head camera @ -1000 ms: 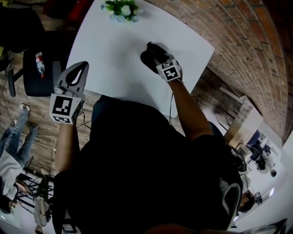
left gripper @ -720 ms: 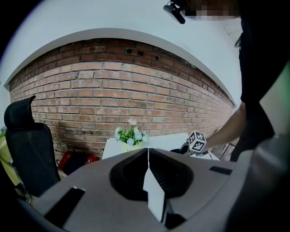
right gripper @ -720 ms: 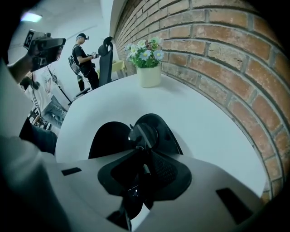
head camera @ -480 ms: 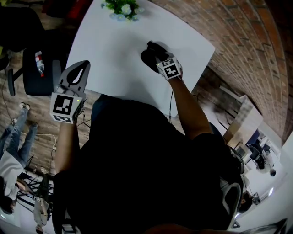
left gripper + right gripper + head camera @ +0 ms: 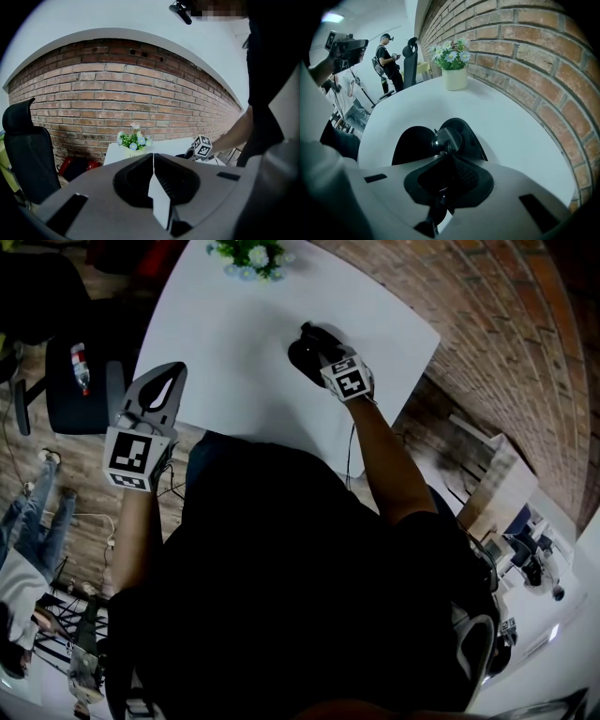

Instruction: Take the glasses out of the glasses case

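Note:
A black glasses case lies open on the white table. In the right gripper view its two halves spread flat, and the dark glasses stand in it with one round lens showing. My right gripper points steeply down into the case. Its jaws are closing, with the glasses frame pinched between them. My left gripper hangs off the table's left edge, shut on nothing, its jaws meeting in a thin seam.
A pot of flowers stands at the table's far end. A brick wall runs along the right side. A black chair stands left of the table, with people further left.

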Available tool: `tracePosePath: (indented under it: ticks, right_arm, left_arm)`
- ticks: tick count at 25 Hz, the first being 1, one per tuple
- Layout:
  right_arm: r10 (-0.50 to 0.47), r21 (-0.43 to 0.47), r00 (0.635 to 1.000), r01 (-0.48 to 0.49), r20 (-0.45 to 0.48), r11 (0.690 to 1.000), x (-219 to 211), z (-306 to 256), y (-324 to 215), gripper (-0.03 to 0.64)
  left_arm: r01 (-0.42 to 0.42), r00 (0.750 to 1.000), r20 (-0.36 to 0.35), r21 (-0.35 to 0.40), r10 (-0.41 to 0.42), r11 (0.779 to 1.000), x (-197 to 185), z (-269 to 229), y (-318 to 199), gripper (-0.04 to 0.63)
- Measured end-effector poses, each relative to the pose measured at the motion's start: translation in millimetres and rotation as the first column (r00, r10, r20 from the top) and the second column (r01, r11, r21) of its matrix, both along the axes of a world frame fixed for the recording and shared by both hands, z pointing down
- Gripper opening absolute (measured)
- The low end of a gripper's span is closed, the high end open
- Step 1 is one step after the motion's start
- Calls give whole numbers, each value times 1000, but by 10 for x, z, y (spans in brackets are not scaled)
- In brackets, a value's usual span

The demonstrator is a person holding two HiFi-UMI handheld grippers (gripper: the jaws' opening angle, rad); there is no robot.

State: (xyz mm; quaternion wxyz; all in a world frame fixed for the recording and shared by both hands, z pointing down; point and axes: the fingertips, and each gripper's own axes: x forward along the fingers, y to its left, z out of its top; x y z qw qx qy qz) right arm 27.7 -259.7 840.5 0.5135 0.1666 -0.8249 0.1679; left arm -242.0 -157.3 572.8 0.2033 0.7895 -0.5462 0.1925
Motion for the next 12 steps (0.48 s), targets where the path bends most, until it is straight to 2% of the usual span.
tracePosePath:
  ticks: [12]
  right_arm:
    - [-16,3,1000,16,-2,1000,-5,-45,41,29]
  left_arm:
    - [4,1000,9,10,-4,1000,22,-68,43,14]
